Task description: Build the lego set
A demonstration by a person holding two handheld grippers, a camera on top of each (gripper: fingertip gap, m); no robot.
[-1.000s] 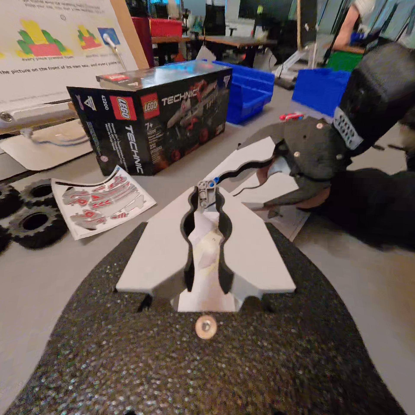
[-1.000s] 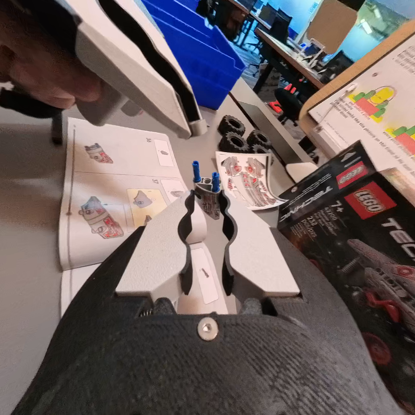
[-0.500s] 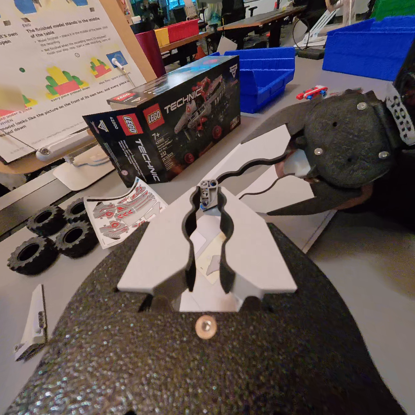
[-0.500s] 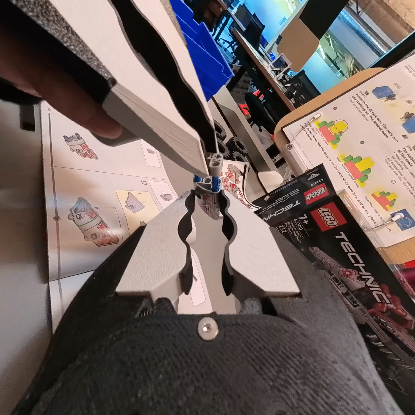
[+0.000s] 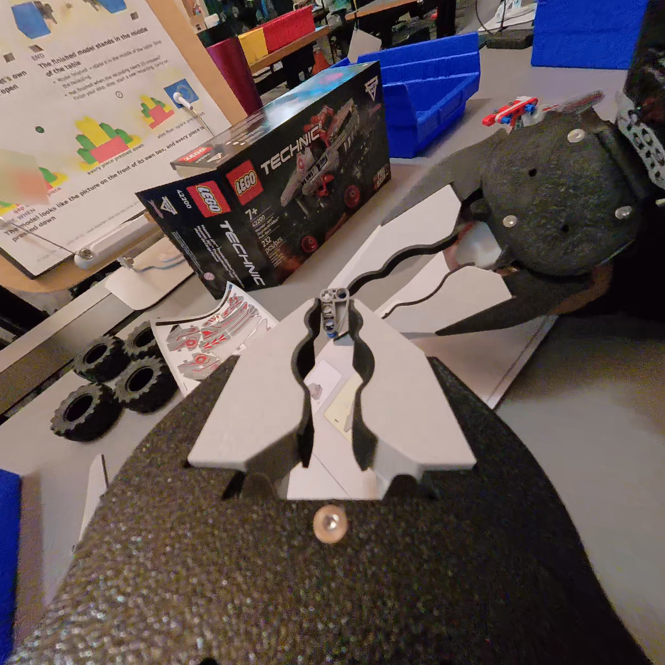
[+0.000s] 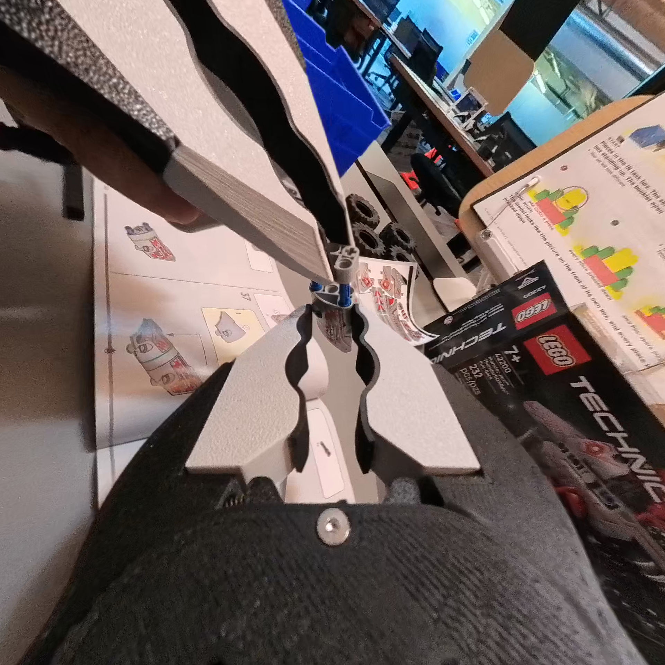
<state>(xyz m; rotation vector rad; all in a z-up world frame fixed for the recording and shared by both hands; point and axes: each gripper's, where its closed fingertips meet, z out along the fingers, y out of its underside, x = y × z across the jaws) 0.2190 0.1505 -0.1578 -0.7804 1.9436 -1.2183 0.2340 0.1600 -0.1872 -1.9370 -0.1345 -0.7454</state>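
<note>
My left gripper [image 5: 334,315] is shut on a small grey connector [image 5: 333,306] with round holes, held upright at its fingertips. My right gripper [image 6: 333,318] is shut on a grey stickered panel piece [image 6: 334,325] with two blue pins [image 6: 344,289] sticking out of its top. In the right wrist view the left gripper comes in from the upper left, and its grey connector [image 6: 345,261] sits against the blue pins. In the left wrist view the right gripper [image 5: 363,284] reaches in from the right and meets my tips. Both are held above the table.
An open instruction booklet [image 6: 172,306] lies under the grippers. A black set box [image 5: 273,201] stands behind, with a sticker sheet [image 5: 212,334] and several black tyres [image 5: 108,381] to its left. Blue bins [image 5: 424,90], a poster board [image 5: 82,118] and a small red model [image 5: 511,111] are farther back.
The two grippers have come together. The left gripper's grey connector moved down onto the blue pins of the piece in the right gripper. Both stayed shut.
</note>
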